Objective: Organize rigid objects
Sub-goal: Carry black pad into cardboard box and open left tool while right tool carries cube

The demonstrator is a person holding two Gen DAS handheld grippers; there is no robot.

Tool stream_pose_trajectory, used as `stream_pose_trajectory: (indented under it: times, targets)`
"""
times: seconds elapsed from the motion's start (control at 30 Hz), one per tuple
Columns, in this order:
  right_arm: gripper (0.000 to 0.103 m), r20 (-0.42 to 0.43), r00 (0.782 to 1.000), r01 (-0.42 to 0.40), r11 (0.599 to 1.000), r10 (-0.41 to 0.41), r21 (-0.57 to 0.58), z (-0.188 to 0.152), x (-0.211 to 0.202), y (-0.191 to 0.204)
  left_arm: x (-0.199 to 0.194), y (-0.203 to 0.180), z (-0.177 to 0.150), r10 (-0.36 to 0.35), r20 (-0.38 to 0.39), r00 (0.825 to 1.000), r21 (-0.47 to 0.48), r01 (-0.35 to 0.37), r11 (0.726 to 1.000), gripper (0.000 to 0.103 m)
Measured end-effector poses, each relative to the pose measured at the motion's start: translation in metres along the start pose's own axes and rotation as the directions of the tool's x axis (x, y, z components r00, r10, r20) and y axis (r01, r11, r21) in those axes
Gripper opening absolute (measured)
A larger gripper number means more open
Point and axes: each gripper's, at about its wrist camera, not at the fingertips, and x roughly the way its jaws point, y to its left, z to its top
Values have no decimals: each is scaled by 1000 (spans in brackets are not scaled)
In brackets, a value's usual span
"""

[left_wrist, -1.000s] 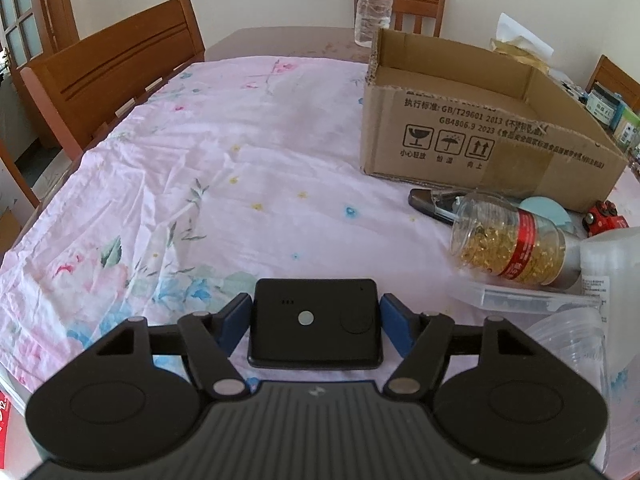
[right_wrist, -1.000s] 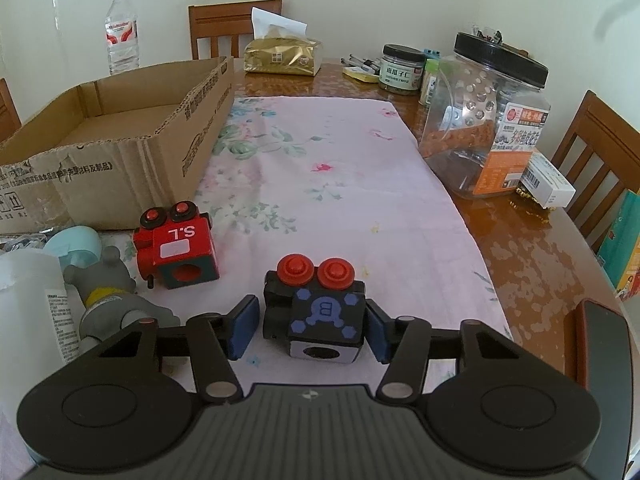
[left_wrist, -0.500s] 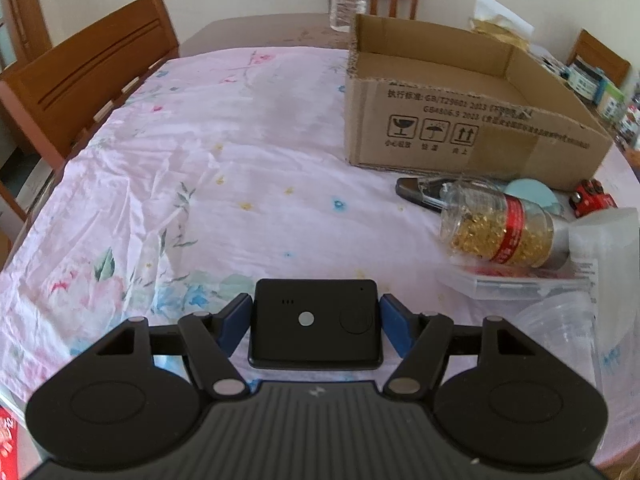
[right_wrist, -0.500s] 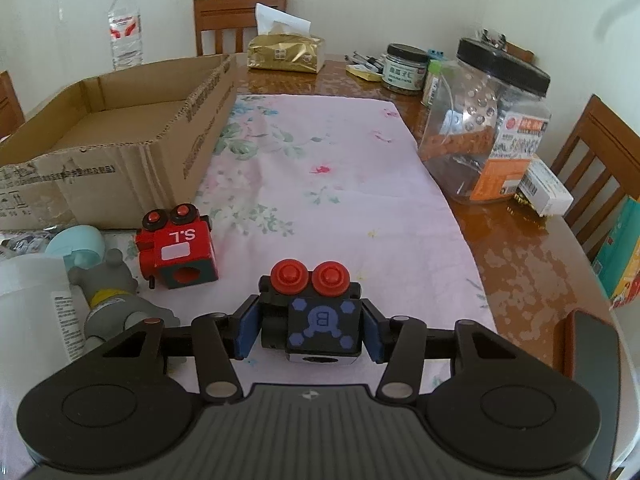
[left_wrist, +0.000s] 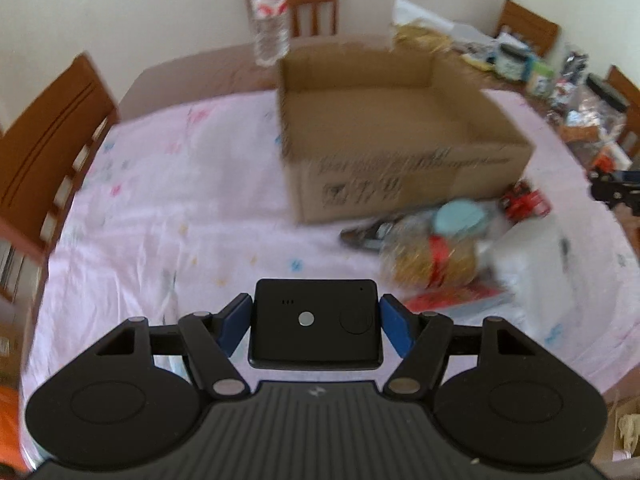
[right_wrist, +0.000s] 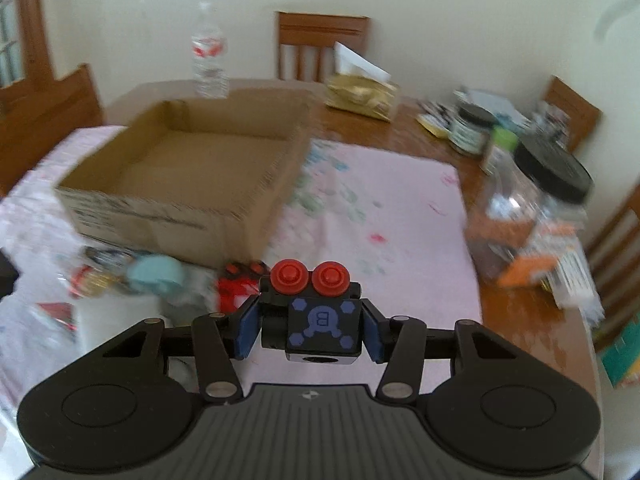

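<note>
Both hand-held grippers loaded, held above the table.

I log the left hand-held gripper (left_wrist: 315, 326) pinching a flat black device (left_wrist: 314, 320), broad face up, long axis across the pads. My right hand-held gripper (right_wrist: 308, 330) pinches a black toy block (right_wrist: 316, 316), red knobs on top, "B" face toward the camera. Ahead: open cardboard box (left_wrist: 400, 128), walls upright, interior bare. Pink cloth (left_wrist: 180, 200) left of it lies free; clutter crowds its near right corner.
</note>
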Motion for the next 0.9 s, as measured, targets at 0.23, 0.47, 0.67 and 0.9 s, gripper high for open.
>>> stream_pose_trajectory:
  times: [0.23, 0.47, 0.67, 0.9]
  targets:
    - [57, 52, 993, -103, 992, 107, -73, 39, -6, 14, -9, -10, 64, -47, 96, 994, 67, 40, 997, 69]
    - [57, 80, 982, -159, 981, 168, -114, 73, 3, 19, 32, -23, 128, -82, 112, 990, 119, 69, 990, 69]
    - [57, 77, 983, -153, 979, 165, -137, 94, 16, 19, 81, -20, 164, -72, 83, 994, 99, 64, 993, 69]
    - [57, 56, 985, -155, 980, 163, -128, 108, 31, 14, 134, -14, 190, -38, 21, 999, 56, 37, 998, 69]
